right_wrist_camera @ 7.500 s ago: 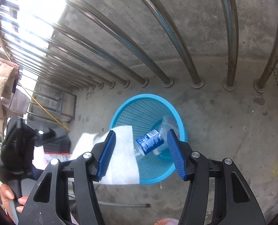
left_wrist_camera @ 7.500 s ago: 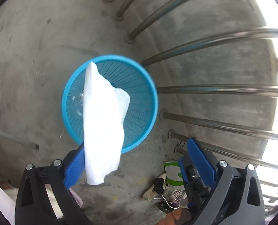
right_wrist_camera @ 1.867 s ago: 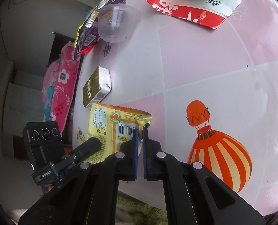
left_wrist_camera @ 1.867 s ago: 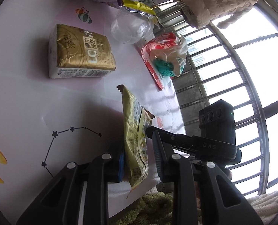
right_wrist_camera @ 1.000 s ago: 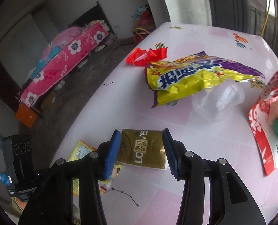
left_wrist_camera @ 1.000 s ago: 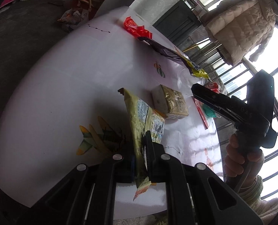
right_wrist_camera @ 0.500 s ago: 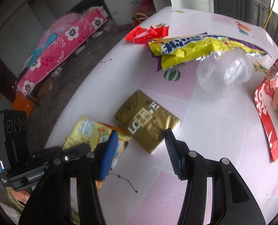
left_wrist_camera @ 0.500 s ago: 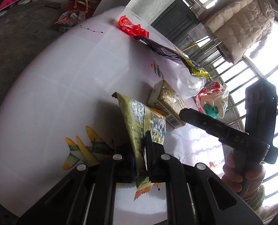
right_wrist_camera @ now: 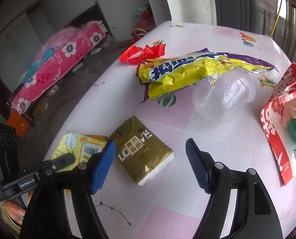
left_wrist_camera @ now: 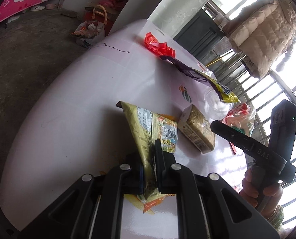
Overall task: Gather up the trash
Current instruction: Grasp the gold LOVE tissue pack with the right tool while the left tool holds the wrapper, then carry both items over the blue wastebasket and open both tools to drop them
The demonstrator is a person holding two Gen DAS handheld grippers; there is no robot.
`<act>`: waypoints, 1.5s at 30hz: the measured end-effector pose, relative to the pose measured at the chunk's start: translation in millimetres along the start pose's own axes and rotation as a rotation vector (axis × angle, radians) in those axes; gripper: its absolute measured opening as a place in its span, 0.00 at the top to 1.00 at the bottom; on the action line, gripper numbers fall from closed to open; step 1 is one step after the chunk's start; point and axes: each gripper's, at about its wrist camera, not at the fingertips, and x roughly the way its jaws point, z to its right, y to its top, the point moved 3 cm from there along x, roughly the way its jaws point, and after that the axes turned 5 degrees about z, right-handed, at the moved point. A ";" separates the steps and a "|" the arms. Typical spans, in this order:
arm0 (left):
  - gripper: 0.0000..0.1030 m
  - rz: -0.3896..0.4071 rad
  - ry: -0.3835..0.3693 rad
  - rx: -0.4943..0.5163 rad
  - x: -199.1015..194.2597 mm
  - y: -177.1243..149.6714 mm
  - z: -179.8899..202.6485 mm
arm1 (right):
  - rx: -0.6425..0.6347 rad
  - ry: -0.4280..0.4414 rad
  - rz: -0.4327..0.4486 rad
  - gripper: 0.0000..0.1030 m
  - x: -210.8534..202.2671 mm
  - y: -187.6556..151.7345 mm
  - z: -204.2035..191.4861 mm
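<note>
Since a second ago my right gripper [right_wrist_camera: 149, 163] is opening over the tissue pack [right_wrist_camera: 143, 151] at twelve o'clock; my left gripper [left_wrist_camera: 148, 155] clamps the wrapper [left_wrist_camera: 148, 127].

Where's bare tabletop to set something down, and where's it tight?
Free: the near stretch of table between gold tissue pack and red-white bag; also the broad left side past the red wrapper. Crowded: clear cup under yellow-purple bag.
</note>
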 end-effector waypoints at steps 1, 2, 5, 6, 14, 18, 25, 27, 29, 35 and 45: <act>0.91 0.001 0.001 -0.001 1.5 0.9 0.1 | 0.010 0.010 -0.022 0.33 5.7 -2.3 0.8; 0.92 0.001 0.002 0.000 3.4 2.0 0.9 | 0.022 0.028 -0.052 0.33 10.4 -4.6 0.5; 0.91 0.003 0.002 0.009 8.4 5.1 3.9 | 0.006 0.063 -0.086 0.32 8.2 -12.4 -7.7; 0.91 0.008 0.004 0.015 9.3 5.6 5.2 | -0.016 0.054 -0.086 0.32 6.8 -14.5 -11.5; 0.91 0.010 0.003 0.036 22.0 10.1 13.2 | -0.056 -0.015 -0.065 0.44 10.6 -15.1 -10.5; 0.92 0.017 -0.003 0.039 22.6 12.8 18.6 | -0.064 -0.021 -0.068 0.49 7.7 -16.8 -8.4; 0.92 0.012 -0.042 0.084 11.5 4.9 43.0 | 0.020 -0.025 -0.079 0.51 -16.9 -33.6 11.9; 0.92 0.009 -0.061 0.104 8.1 2.3 54.8 | 0.061 -0.027 -0.067 0.51 -31.9 -40.6 22.9; 0.92 0.007 -0.085 0.132 5.1 -1.4 68.9 | 0.108 -0.026 -0.052 0.51 -48.8 -47.3 35.2; 0.92 0.012 -0.159 0.219 0.8 -15.0 119.1 | 0.248 -0.049 0.020 0.51 -106.7 -64.3 80.0; 0.92 -0.004 -0.276 0.366 4.1 -33.5 207.0 | 0.421 -0.129 0.192 0.51 -200.1 -91.2 147.1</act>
